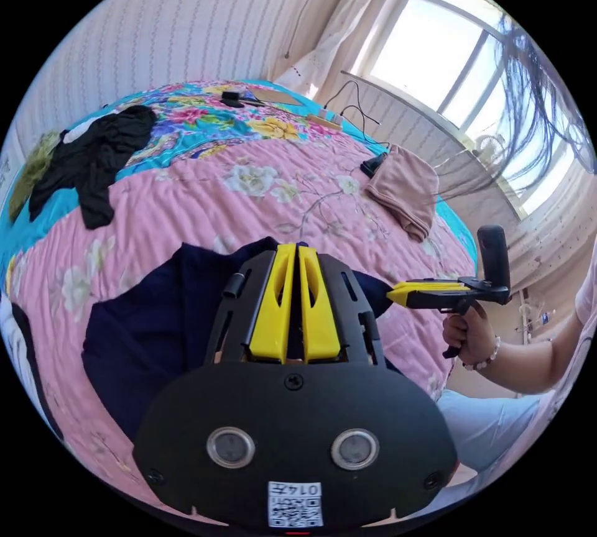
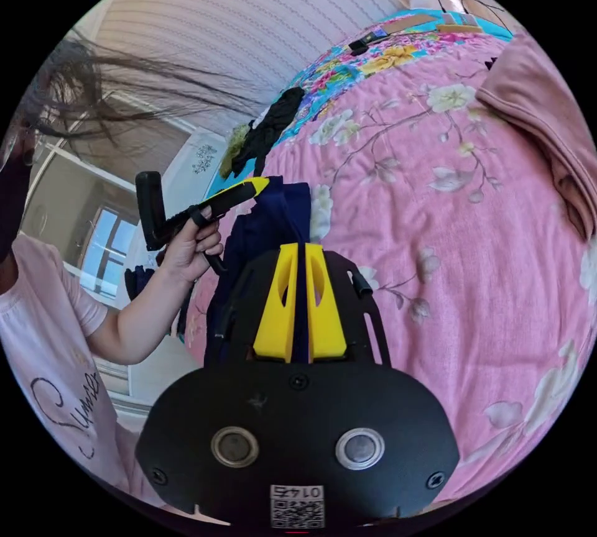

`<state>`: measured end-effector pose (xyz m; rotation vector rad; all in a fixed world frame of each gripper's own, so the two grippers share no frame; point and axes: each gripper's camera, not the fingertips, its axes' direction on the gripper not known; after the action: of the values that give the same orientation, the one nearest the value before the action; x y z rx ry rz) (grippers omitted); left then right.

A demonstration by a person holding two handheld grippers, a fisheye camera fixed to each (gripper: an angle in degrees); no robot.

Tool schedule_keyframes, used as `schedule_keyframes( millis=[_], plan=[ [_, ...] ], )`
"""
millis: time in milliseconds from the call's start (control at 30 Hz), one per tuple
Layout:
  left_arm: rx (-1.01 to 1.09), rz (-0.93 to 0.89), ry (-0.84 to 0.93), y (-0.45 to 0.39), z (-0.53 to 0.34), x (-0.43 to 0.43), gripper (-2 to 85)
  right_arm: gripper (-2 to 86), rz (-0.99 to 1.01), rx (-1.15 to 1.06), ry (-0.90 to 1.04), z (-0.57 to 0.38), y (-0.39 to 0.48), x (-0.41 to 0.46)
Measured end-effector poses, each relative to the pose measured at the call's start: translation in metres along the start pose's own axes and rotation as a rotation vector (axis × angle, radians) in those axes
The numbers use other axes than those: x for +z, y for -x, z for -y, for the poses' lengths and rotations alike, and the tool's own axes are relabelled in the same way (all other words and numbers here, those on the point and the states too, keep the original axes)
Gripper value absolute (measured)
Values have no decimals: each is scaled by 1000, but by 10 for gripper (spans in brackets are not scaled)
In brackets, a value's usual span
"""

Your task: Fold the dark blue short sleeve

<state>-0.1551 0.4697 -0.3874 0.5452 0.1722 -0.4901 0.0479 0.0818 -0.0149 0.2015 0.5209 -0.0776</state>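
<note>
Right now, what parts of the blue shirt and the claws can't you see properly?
- Dark blue shirt: in the left gripper view, the left claw and its black body cover the shirt's middle.
- Right claw: in the right gripper view, dark cloth sits between its nearly closed jaws, but its body hides most of the shirt.
- Black clothes near the bed's far edge: too bunched up to tell what they are.

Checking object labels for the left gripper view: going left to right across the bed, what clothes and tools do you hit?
Black garment → dark blue short sleeve → left gripper, fingers closed on the blue cloth → pink folded garment → right gripper, held in a hand.
</note>
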Motion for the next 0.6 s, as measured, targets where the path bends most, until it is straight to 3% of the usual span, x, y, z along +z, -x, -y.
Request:
schedule_keyframes(
  millis=[233, 467, 600],
  plan=[
    [-243, 61, 98, 58, -67, -11, -7, 14, -55, -150, 260, -12, 25, 59],
    [-220, 0, 58, 72, -58, -26, 12, 14, -26, -137, 262, -3, 25, 69],
    [-180, -10, 119, 69, -61, -7, 18, 15, -20, -179, 247, 15, 32, 81]
  ],
)
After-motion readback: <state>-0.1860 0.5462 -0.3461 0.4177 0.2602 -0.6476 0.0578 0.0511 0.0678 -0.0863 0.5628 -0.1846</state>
